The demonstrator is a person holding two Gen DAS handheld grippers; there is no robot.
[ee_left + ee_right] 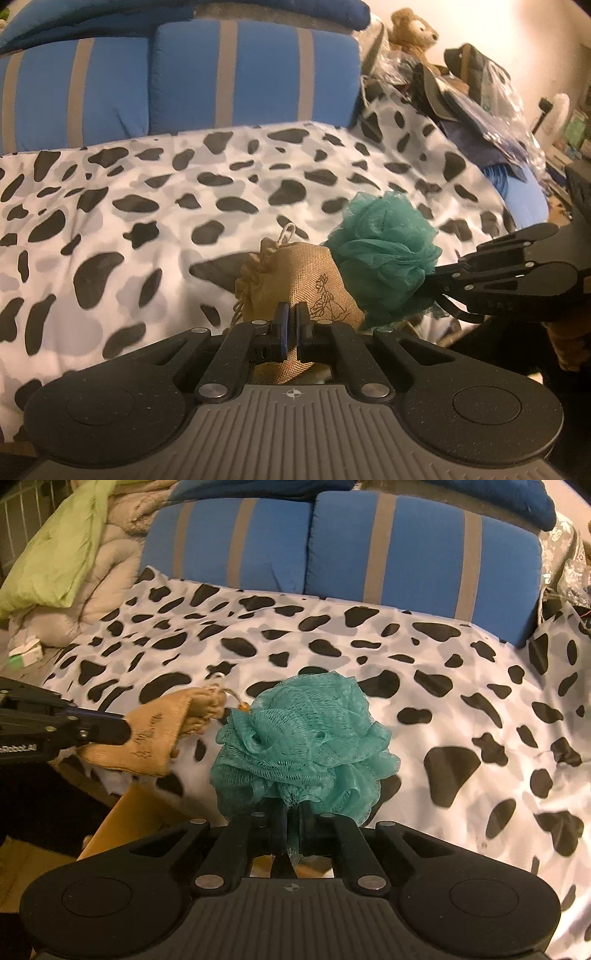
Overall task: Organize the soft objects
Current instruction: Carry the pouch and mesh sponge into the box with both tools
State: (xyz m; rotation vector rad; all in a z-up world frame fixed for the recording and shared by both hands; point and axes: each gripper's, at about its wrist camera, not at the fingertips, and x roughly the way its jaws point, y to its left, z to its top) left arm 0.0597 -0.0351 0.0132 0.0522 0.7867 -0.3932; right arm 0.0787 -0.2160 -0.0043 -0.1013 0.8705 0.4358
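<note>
A tan burlap drawstring pouch (295, 280) with a flower print hangs from my left gripper (292, 325), whose jaws are shut on its near edge. From the right wrist view the same pouch (155, 734) shows at the left, with the left gripper (122, 733) clamped on it. A teal mesh bath pouf (306, 746) is pinched at its base by my right gripper (293, 823), jaws shut on the netting. The pouf (384, 254) and the right gripper (439, 280) show at the right of the left wrist view. Both objects are held just above the cow-print blanket (443, 686).
Blue cushions with grey stripes (255, 74) line the back of the bed. A teddy bear (410, 31) and piled bags sit at the far right. A green and beige duvet (74, 554) lies at the left. An open cardboard box (133, 819) stands below the bed's edge.
</note>
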